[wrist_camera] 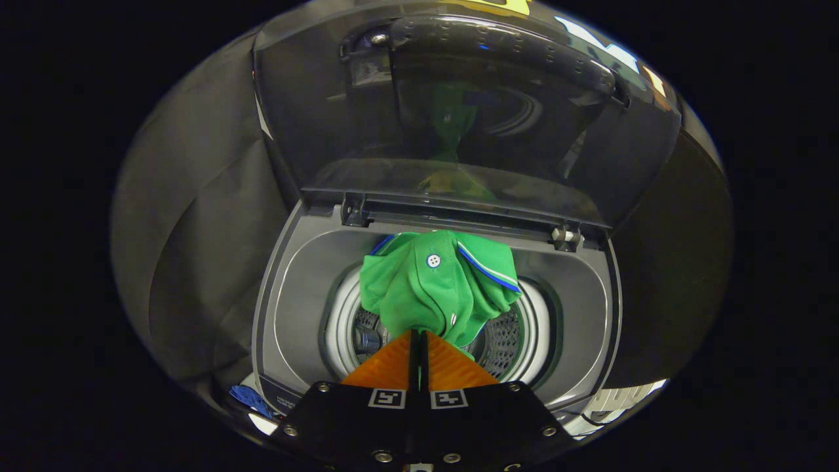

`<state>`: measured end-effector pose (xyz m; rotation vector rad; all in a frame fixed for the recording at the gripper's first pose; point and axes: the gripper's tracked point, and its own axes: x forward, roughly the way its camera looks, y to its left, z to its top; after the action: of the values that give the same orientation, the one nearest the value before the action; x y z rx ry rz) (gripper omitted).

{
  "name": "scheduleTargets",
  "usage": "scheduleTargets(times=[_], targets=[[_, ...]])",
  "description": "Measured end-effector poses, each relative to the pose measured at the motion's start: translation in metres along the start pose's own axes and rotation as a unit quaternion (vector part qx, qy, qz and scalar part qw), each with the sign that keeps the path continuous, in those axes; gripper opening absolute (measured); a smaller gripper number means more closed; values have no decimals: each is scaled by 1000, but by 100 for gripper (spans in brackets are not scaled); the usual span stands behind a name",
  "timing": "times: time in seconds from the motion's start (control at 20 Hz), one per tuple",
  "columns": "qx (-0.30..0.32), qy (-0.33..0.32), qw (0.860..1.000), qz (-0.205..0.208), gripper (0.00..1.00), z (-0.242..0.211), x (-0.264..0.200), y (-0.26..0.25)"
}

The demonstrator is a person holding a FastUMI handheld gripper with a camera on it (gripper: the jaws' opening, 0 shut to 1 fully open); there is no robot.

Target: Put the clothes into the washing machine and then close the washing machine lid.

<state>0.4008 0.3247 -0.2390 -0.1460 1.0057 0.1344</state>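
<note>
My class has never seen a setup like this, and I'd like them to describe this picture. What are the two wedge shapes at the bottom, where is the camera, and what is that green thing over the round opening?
The camera rides on a hand-held gripper and looks forward along its two fingers; those are the wedges. A person carries the tool; there is no robot arm. The fisheye lens bends straight lines.

Ahead is a top-loading washing machine seen from above. Its lid stands open and tilted back, mirroring the scene faintly. The round opening is the drum, with perforated walls.

The green thing is a green shirt with blue and white trim and a white button. The fingers are closed together, pinching it, so it hangs bunched above the drum, not yet dropped in.
</note>
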Motion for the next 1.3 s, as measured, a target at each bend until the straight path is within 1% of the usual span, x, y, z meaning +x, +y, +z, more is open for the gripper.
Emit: scheduleTargets(times=[0.15,0.2,0.3,0.4,0.5,0.6,0.75,0.85,1.0,1.25,1.3], targets=[[0,-5,1000,-7,0,3,0,-1],[-1,-14,1000,-8,4,7,-5,-1],[3,-30,999,-12,47,21,-14,-2],[13,-33,999,-8,89,25,-16,-3],[21,-38,999,-10,92,30,-19,-7],[22,-26,999,-28,92,23,-24,-16],[31,-38,998,-25,92,28,-32,-17],[20,-41,998,-44,92,31,-45,-28],[4,-71,995,-65,92,50,-70,-37],[24,-116,990,-80,92,86,-112,-55],[24,-123,988,-89,93,92,-123,-59]])
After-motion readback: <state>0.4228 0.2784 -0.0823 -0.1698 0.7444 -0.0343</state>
